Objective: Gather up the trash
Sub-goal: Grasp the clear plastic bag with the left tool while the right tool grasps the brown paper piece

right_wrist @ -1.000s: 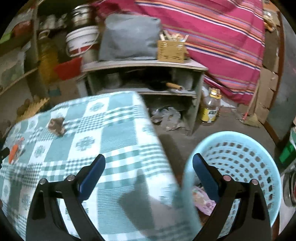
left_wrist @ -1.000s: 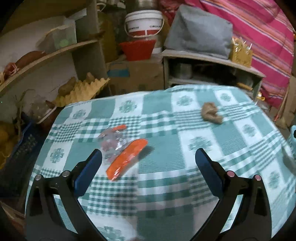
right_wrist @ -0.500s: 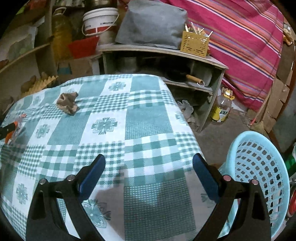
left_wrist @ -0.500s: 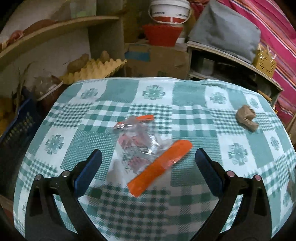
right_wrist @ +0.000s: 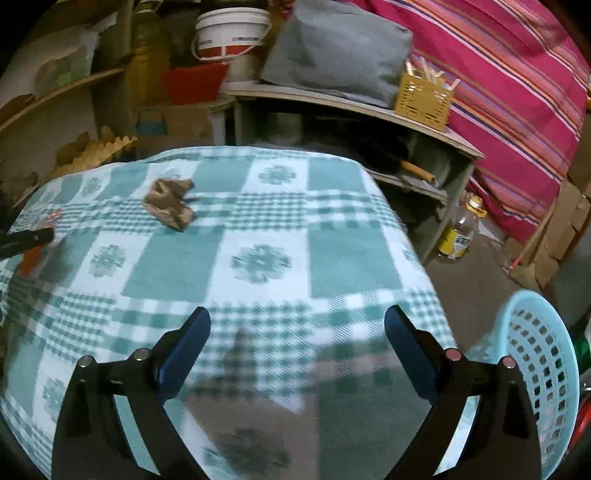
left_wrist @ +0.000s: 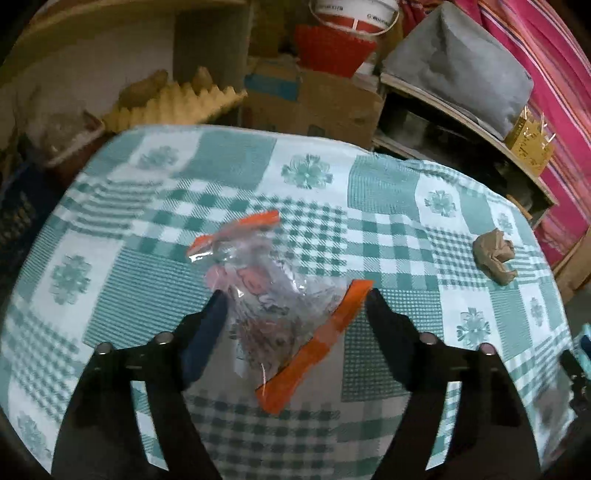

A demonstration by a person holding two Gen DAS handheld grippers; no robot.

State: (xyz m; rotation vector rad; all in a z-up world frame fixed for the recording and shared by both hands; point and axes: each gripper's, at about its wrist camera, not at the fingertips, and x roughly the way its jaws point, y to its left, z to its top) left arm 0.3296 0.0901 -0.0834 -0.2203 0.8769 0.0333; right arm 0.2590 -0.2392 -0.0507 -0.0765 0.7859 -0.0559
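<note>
A clear plastic wrapper with orange strips (left_wrist: 280, 306) lies on the green checked tablecloth (left_wrist: 388, 184). My left gripper (left_wrist: 295, 306) is low over it, jaws closing, a finger near each side of the wrapper; the wrapper still lies flat and uncrumpled. A crumpled brown paper (left_wrist: 495, 254) sits far right on the cloth. In the right wrist view that brown paper (right_wrist: 170, 205) is ahead and to the left. My right gripper (right_wrist: 297, 325) hangs open over bare tablecloth (right_wrist: 269, 184), nothing between its fingers. A light blue basket (right_wrist: 535, 369) stands on the floor at the right.
Behind the table stands a low shelf unit (right_wrist: 369, 107) with a grey bag (right_wrist: 340, 44) and a yellow basket (right_wrist: 421, 98). A white bucket (right_wrist: 229, 33), red bowl (right_wrist: 192, 83), egg tray (left_wrist: 173, 107) and cardboard box (left_wrist: 314, 99) crowd the back. A bottle (right_wrist: 458, 229) stands on the floor.
My left gripper has come down over the wrapper and its jaws have narrowed around it. The right wrist view has swung from the basket onto the table, nearer the brown paper.
</note>
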